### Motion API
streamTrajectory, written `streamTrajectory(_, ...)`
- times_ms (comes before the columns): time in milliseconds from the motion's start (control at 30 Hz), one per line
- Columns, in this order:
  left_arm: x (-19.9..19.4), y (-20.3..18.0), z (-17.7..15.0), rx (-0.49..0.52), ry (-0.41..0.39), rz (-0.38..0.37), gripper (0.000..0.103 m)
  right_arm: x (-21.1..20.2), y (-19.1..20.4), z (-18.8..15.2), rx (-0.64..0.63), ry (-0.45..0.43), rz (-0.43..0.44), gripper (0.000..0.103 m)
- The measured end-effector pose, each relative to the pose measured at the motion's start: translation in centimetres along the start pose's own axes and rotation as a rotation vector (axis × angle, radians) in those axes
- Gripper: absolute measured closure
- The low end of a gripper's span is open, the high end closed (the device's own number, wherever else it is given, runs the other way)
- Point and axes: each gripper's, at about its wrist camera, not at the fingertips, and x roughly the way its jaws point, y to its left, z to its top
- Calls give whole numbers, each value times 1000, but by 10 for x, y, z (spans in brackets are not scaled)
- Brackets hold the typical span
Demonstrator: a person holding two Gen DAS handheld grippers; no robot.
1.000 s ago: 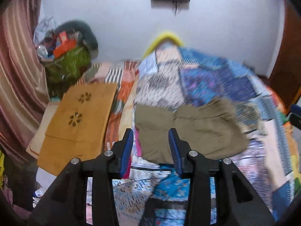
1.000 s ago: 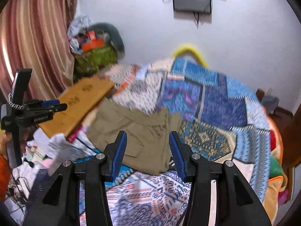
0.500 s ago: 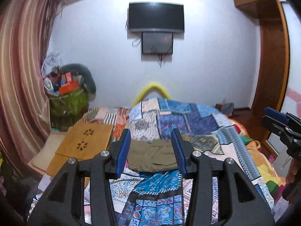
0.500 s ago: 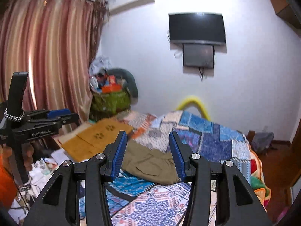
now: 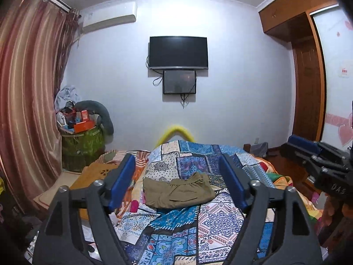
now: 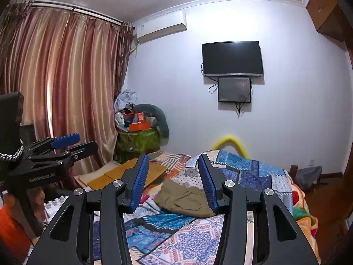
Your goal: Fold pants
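The olive-brown pants (image 5: 176, 191) lie folded in a compact bundle on the patchwork bedspread (image 5: 211, 220), in the middle of the bed. They also show in the right wrist view (image 6: 184, 199). My left gripper (image 5: 177, 183) is open and empty, held back from and above the pants. My right gripper (image 6: 174, 182) is open and empty, also held back from the bed. Each gripper appears in the other's view: the right gripper (image 5: 320, 161) at the right edge, the left gripper (image 6: 55, 152) at the left edge.
A wooden lap table (image 6: 130, 174) lies on the bed's left side. A green basket (image 5: 82, 148) piled with clutter stands by the striped curtain (image 6: 66, 88). A TV (image 5: 178, 52) hangs on the far wall. A wooden wardrobe (image 5: 308, 84) stands on the right.
Both grippers have pulled back and tilted up from close over the pants, so the whole room shows. The left jaws have opened wider. The pants stay folded on the bed.
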Motion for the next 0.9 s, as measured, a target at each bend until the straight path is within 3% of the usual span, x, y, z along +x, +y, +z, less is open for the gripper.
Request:
streamTrajectory(133, -11, -1, -4, -7, -23, 13, 6, -9, 2, -3, 19, -8, -11, 39)
streamTrajectory(167, -13, -1, -5, -13, -27, 12, 2, -10, 2, -3, 20, -13, -15, 38)
streamTrajectory(300, -17, 0, -7, -30, -24, 7, 1, -18, 6, -4, 10, -20, -39, 18)
streamTrajectory(400, -18, 0, -11, -40, -16, 4, 1, -23, 7, -7, 10, -30, -56, 14)
streamTrajectory(467, -18, -1, -13, -43, -12, 4, 1, -24, 6, -8, 22, -33, -63, 2)
streamTrajectory(900, -14, -2, -18, -32, -2, 10, 0, -31, 7, -13, 26, -38, -80, 0)
